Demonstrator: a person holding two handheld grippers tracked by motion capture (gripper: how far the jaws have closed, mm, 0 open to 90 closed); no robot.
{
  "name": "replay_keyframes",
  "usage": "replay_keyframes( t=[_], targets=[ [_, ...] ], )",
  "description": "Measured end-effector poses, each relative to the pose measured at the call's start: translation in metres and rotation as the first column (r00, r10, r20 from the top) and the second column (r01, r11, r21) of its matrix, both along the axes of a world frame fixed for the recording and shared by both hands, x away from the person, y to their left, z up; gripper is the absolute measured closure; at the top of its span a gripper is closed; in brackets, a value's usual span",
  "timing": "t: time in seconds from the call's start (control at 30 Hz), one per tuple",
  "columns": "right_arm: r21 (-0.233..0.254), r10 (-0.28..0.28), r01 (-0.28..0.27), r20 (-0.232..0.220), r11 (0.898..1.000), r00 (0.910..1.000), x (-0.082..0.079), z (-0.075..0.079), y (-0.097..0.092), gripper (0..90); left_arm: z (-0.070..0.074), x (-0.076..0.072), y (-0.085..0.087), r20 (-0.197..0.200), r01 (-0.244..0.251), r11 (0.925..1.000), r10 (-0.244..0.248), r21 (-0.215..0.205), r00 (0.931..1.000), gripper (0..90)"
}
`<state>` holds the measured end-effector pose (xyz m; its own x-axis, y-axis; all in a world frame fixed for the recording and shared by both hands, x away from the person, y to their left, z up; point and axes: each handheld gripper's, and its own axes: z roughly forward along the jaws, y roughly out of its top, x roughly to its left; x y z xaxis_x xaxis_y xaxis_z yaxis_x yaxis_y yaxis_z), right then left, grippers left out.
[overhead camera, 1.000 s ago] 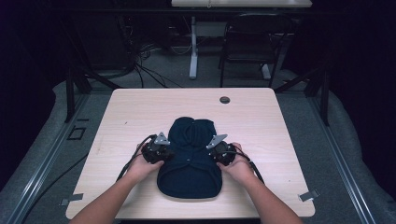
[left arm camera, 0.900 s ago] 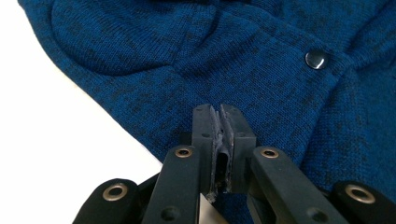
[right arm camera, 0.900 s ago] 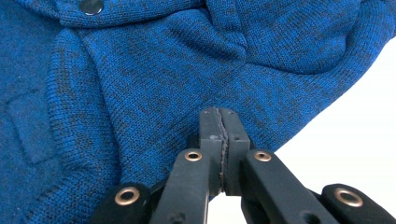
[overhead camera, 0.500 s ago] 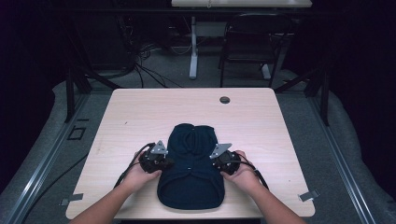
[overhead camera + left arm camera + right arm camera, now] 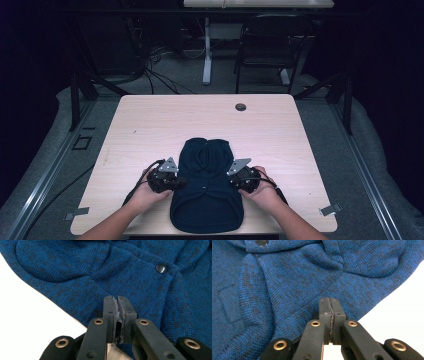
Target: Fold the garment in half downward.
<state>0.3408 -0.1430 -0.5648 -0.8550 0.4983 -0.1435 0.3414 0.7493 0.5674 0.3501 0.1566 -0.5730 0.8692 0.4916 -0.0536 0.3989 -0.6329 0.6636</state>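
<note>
A dark blue knit garment [image 5: 207, 190] lies flat on the near half of the wooden table [image 5: 150, 125], its hem at the front edge. My left gripper [image 5: 180, 184] is at the garment's left side and my right gripper [image 5: 231, 182] at its right side, each held by a hand. In the left gripper view the jaws [image 5: 117, 300] are pressed together at the edge of the blue knit [image 5: 100, 270], near a dark snap button [image 5: 161, 268]. In the right gripper view the gripper [image 5: 329, 301] is likewise shut at the fabric's edge [image 5: 299, 277], and a snap [image 5: 261, 242] shows at the top.
A small round grommet [image 5: 240, 107] sits near the table's far edge. Behind the table stand a dark chair [image 5: 265, 45] and a white desk leg [image 5: 206, 55] among floor cables. Bare tabletop stretches beyond the garment and to both sides.
Both grippers have drawn back toward the person, and the garment has slid with them toward the table's front edge.
</note>
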Motion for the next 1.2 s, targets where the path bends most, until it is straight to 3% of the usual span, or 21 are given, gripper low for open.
replay_keyframes(
  t=[0.1,0.17,0.23,0.3,0.4,0.6,0.67,0.83,1.03,1.1,1.17,1.2],
  targets=[
    [-0.001,-0.002,0.002,-0.004,1.000,1.0000,-0.001,0.000,0.001,89.0,0.001,0.000,0.000,-0.016,0.000,1.0000,0.000,0.003,0.9999,85.0],
    [-0.019,0.014,-0.014,-0.002,1.000,0.9999,0.000,0.007,0.003,87.0,0.007,0.007,-0.002,-0.026,-0.015,0.9999,0.015,0.007,0.9995,80.5],
    [-0.007,0.018,-0.018,0.006,1.000,0.9998,0.004,0.015,0.006,86.9,0.011,0.010,-0.003,-0.021,-0.018,0.9998,0.018,0.006,0.9996,79.6],
    [0.012,0.012,-0.012,0.013,1.000,0.9998,0.011,0.026,0.008,86.4,0.027,0.024,-0.005,-0.005,-0.029,0.9996,0.029,0.001,0.9996,78.7],
    [-0.015,0.017,-0.016,0.035,1.000,0.9993,0.026,0.041,0.011,85.2,0.036,0.036,-0.008,0.016,-0.043,0.9991,0.043,0.008,0.9990,73.5],
    [-0.027,0.004,-0.003,0.052,1.000,0.9986,0.058,0.054,0.017,82.1,0.055,0.076,-0.013,0.052,-0.069,0.9975,0.068,0.017,0.9963,68.8],
    [-0.043,0.006,-0.004,0.057,0.999,0.9983,0.067,0.055,0.019,79.8,0.055,0.080,-0.014,0.057,-0.072,0.9973,0.071,0.016,0.9959,68.8],
    [-0.087,-0.013,0.019,0.071,0.996,0.9974,0.090,0.054,0.024,78.8,0.055,0.096,-0.021,0.069,-0.071,0.9955,0.067,0.062,0.9954,68.4],
    [-0.068,0.006,-0.002,0.058,0.998,0.9983,0.112,0.052,0.029,76.6,0.050,0.120,-0.022,0.074,-0.133,0.9877,0.127,0.083,0.9892,67.4],
    [-0.088,0.009,-0.004,0.059,0.996,0.9982,0.115,0.050,0.031,76.5,0.049,0.122,-0.022,0.085,-0.143,0.9863,0.136,0.081,0.9870,66.6],
    [-0.156,0.020,-0.008,0.074,0.988,0.9971,0.123,0.045,0.038,76.3,0.045,0.130,-0.022,0.105,-0.143,0.9851,0.132,0.097,0.9856,66.8],
    [-0.159,0.022,-0.008,0.088,0.987,0.9959,0.125,0.044,0.040,76.3,0.043,0.131,-0.022,0.105,-0.139,0.9848,0.128,0.105,0.9862,67.1]
  ],
)
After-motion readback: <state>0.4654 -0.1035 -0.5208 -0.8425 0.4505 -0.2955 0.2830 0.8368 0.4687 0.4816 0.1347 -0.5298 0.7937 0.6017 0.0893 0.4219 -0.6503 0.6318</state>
